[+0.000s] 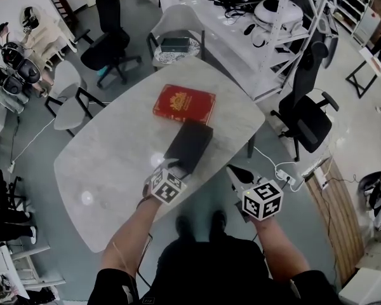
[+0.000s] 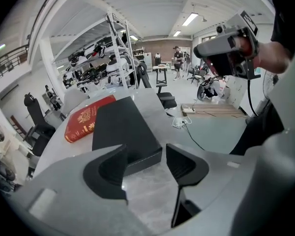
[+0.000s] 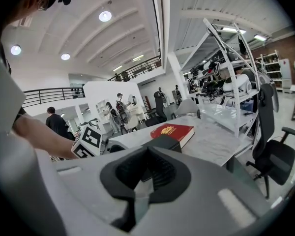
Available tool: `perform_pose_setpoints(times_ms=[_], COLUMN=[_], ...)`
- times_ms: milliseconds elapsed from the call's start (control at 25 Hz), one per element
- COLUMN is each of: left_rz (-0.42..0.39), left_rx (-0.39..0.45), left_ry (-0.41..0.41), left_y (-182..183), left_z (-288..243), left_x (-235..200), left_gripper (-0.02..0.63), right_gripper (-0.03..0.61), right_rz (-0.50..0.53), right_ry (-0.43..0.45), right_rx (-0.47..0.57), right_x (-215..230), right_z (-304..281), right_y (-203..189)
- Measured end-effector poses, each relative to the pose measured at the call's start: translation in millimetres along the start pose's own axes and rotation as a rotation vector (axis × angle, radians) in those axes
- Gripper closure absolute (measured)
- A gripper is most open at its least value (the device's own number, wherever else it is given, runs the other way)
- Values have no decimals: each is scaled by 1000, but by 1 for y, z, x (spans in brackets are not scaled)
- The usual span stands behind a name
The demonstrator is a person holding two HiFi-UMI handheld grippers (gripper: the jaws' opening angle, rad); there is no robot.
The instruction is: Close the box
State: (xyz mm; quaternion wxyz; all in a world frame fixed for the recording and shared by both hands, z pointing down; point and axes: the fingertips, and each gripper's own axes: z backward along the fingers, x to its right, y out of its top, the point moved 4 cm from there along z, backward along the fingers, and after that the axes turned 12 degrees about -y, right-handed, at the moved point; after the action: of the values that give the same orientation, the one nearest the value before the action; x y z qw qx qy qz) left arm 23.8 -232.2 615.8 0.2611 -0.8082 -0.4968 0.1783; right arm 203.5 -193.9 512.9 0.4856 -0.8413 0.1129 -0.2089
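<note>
Your left claw (image 2: 145, 163) is spread, framing the near corner of the flat black rectangular box (image 2: 122, 127) lying on the pale marble counter (image 1: 108, 164). Your right claw (image 3: 147, 154) is pressed together, empty, off the counter's edge. The lid looks nearly seated, so next press it down evenly.

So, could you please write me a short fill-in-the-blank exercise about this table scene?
The gold-emblem box beyond the black box is ____. The left gripper, at the black box's near end, is open or shut: ____. The right gripper is open or shut: ____.
Missing words: red; open; shut.
</note>
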Motion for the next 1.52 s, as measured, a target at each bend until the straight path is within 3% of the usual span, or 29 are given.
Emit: perform_pose_setpoints(times_ms=[160, 320, 680, 1000, 1240, 1520], left_rz=[45, 125, 167, 222, 156, 236], left_rx=[65, 205, 410, 518, 524, 647], left_ry=[33, 99, 263, 330, 391, 388], left_y=[8, 23, 48, 39, 24, -2], left_z=[9, 31, 101, 154, 195, 238], left_x=[-1, -7, -4, -4, -11, -28], left_gripper=[359, 375, 426, 468, 508, 568], right_gripper=[577, 577, 577, 577, 577, 577], right_rz=[5, 26, 82, 110, 137, 154], right_ry=[19, 43, 93, 116, 138, 135], right_rx=[7, 28, 48, 81, 99, 173], right_x=[4, 9, 21, -3, -43, -82], right_z=[-2, -4, -3, -13, -22, -30], right_y=[4, 14, 41, 69, 85, 111])
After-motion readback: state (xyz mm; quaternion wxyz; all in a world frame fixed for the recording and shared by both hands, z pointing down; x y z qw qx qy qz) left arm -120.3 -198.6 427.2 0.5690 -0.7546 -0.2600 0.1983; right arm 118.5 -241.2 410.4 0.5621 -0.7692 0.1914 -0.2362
